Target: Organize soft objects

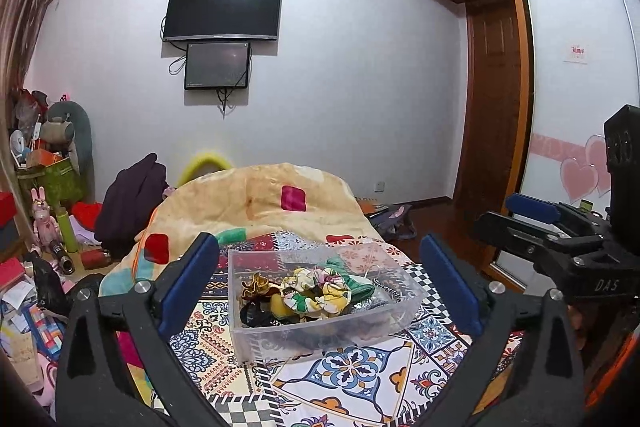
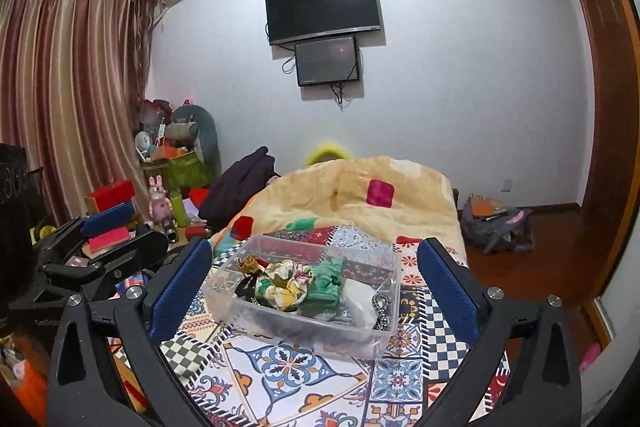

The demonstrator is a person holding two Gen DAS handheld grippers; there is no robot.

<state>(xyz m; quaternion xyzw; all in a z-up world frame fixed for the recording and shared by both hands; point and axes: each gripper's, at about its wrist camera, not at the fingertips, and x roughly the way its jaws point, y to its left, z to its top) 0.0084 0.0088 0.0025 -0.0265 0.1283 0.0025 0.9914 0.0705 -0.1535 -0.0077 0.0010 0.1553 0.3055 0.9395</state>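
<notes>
A clear plastic bin (image 1: pixel 332 331) sits on the patterned bedspread (image 1: pixel 352 379) and holds several scrunchies (image 1: pixel 316 291) and hair ties, floral, green, gold and black. It also shows in the right wrist view (image 2: pixel 360 339) with the scrunchies (image 2: pixel 288 283) inside. My left gripper (image 1: pixel 320 287) is open and empty, its blue pads (image 1: pixel 188 283) wide apart on either side of the bin, short of it. My right gripper (image 2: pixel 316 287) is open and empty, framing the bin the same way. Each gripper appears at the edge of the other's view.
A crumpled yellow quilt (image 1: pixel 256 203) lies behind the bin. Dark clothing (image 1: pixel 128 203) and cluttered boxes and toys (image 1: pixel 48 187) are at the left. A bag (image 2: pixel 496 227) sits on the wooden floor at the right, by the wardrobe (image 1: pixel 568 67).
</notes>
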